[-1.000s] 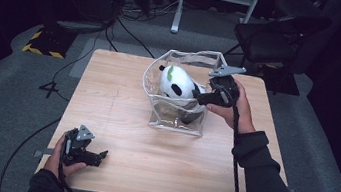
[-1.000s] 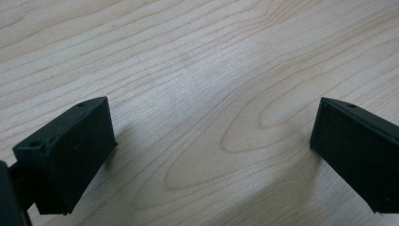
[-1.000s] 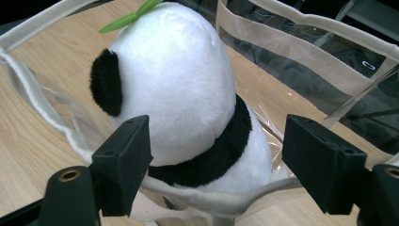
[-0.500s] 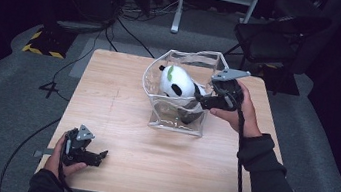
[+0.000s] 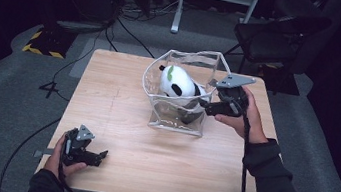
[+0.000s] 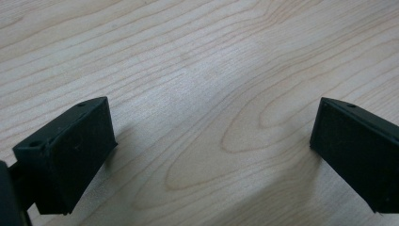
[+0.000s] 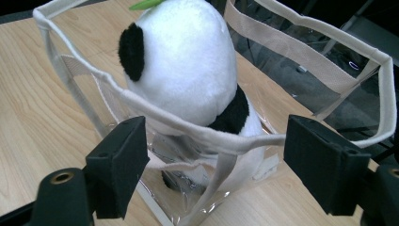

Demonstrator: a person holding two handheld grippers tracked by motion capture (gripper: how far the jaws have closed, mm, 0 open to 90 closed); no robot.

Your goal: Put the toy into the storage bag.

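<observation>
Left tongs [image 5: 99, 156]: lying idle near the worktop's [image 5: 115, 113] near left corner, jaws spread over bare wood. Clear bag [image 5: 175, 119]: standing toward the far right edge, mouth up, plush panda [image 5: 176, 82] sitting upright inside. Right tongs [image 5: 203, 105]: nearer hand, reaching in level from the right, jaws just opening, straddling the bag's rim without pinching it.

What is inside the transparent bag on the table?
A panda plush sits inside the clear bag, with a green piece on its head. Its lower part is blurred by creased plastic, so anything beneath it cannot be seen.
</observation>
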